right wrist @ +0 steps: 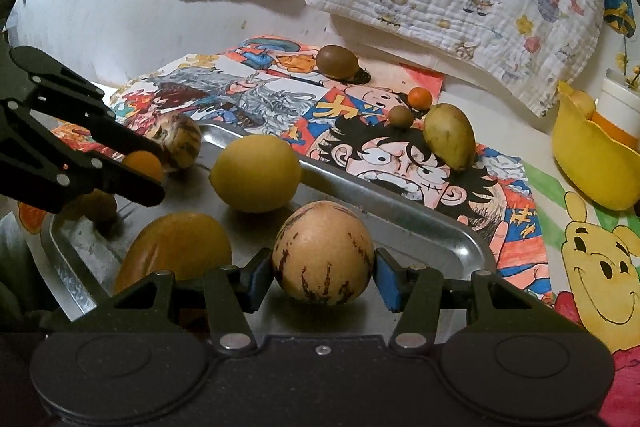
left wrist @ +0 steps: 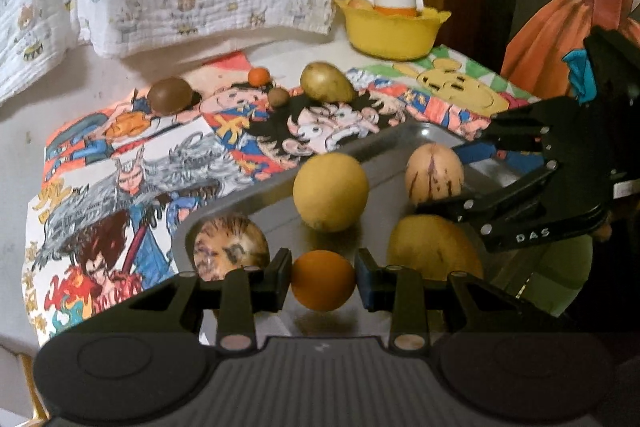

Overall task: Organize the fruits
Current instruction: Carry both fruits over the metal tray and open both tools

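Note:
My left gripper (left wrist: 323, 281) is shut on a small orange fruit (left wrist: 323, 267), held just above the near end of a metal tray (left wrist: 362, 143). My right gripper (right wrist: 323, 277) is shut on a tan, egg-shaped fruit with dark streaks (right wrist: 323, 251) over the tray's (right wrist: 400, 213) near right part. In the tray lie a yellow lemon (right wrist: 256, 173), a second streaked fruit (right wrist: 182, 143) and an orange-yellow mango (right wrist: 176, 247). From the right wrist view the left gripper (right wrist: 154, 173) shows at the left with the orange fruit (right wrist: 142, 163) between its fingers.
On the cartoon mat (right wrist: 400, 163) beyond the tray lie a brown oval fruit (right wrist: 337, 61), a tiny orange (right wrist: 420, 97), a small brown fruit (right wrist: 401, 116) and a green-yellow mango (right wrist: 450, 135). A yellow bowl (right wrist: 592, 163) with a white cup stands at the far right. Printed cloth hangs behind.

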Demonstrator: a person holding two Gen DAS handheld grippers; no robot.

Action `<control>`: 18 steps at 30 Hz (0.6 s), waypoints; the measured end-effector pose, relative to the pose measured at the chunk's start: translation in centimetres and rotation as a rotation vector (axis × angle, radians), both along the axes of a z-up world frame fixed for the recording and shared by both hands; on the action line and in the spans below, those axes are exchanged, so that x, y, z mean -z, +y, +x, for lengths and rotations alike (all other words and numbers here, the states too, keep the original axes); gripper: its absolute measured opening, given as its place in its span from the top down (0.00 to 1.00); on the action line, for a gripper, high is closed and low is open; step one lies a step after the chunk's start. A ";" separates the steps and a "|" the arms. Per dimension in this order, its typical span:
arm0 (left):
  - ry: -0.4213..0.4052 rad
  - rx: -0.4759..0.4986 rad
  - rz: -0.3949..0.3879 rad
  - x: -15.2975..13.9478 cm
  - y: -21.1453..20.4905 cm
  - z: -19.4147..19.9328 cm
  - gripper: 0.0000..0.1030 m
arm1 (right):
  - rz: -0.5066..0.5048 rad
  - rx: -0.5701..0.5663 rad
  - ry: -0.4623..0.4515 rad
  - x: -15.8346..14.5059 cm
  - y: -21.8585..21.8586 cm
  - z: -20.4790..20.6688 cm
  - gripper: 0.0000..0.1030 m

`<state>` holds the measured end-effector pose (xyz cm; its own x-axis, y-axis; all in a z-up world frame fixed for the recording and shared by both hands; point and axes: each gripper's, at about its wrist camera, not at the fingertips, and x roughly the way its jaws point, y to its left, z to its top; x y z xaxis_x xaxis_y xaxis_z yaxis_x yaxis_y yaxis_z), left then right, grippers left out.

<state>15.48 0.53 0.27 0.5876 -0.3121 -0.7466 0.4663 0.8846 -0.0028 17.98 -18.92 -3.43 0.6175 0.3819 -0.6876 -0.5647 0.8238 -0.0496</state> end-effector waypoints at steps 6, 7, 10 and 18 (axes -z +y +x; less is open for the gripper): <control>0.016 0.005 0.016 0.5 -0.2 0.1 0.64 | -0.011 -0.004 0.011 0.3 0.2 0.0 0.46; 0.018 0.003 0.020 0.5 -0.2 0.2 0.64 | -0.010 -0.003 0.010 0.4 0.1 0.0 0.46; 0.035 -0.006 0.029 0.8 -0.1 0.5 0.64 | -0.009 -0.003 0.012 0.4 0.1 0.0 0.46; 0.048 -0.010 0.040 1.3 -0.1 0.7 0.63 | -0.007 -0.003 0.012 0.5 0.0 0.0 0.46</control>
